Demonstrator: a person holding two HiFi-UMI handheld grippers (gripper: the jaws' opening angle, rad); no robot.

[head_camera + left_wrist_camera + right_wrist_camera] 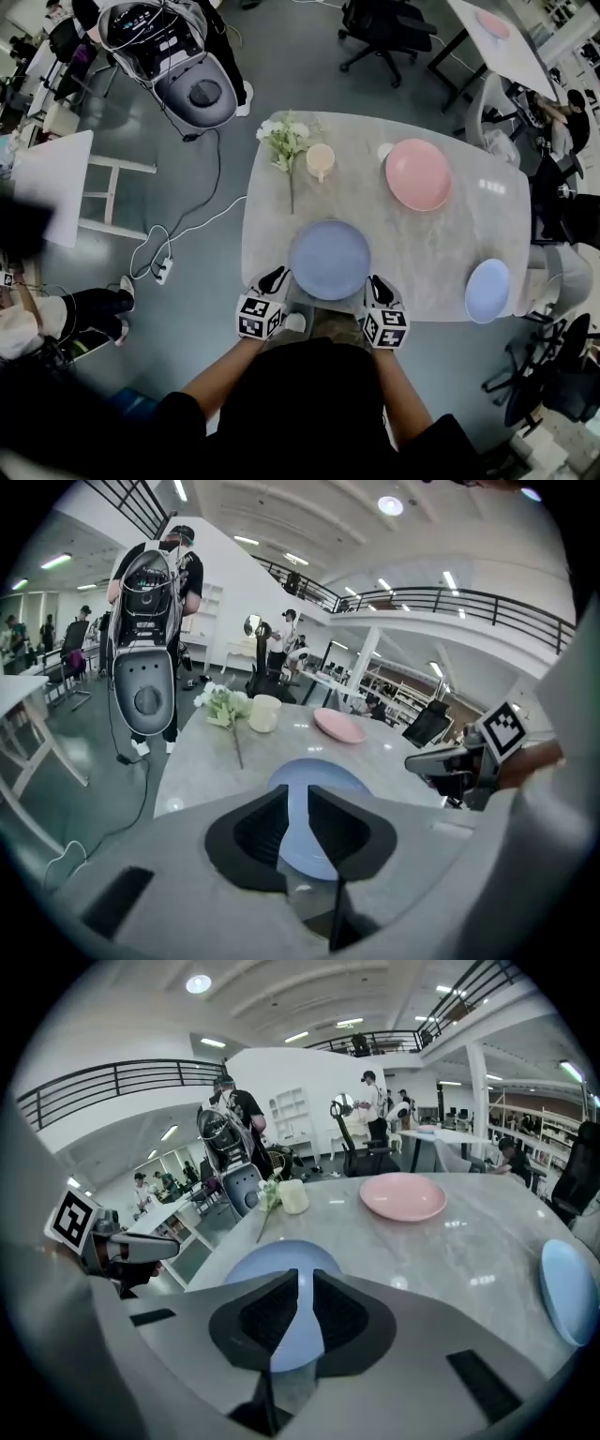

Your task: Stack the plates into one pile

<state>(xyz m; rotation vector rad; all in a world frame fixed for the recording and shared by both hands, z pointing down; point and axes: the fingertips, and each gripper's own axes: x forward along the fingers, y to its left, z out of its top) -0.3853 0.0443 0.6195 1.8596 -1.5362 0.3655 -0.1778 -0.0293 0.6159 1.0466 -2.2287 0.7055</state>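
1. Grey marble table [450, 246], seen from above. Three plates on it, each apart from the others, none stacked.
2. Large blue plate [328, 260] lies flat at the near edge, centre, directly in front of the person.
3. Pink plate [418, 173] sits further back and to the right, well apart from the large blue plate.
4. Small pale blue plate [488, 290] lies at the near right edge, well apart from both others. The right gripper view shows it at the far right [567, 1290].
5. Cream cup [320, 161] stands behind the large blue plate. A sprig of white flowers [284, 139] lies just to its left, stem pointing towards the near edge.
6. Left gripper [275, 278] sits at the near table edge, just beside the left rim of the large blue plate. In its own view the jaws stand a narrow slit apart with nothing clamped. The blue plate [319, 775] shows through the gap and beyond it.
7. Right gripper [376, 286] sits at the plate's near right rim, mirroring the left. Its jaws also stand slightly parted, holding nothing. The blue plate [272, 1260] shows through the slit.
8. Contact between either gripper and the plate rim cannot be made out.
9. A grey and black machine [178, 56] stands on the floor beyond the table's far left corner.
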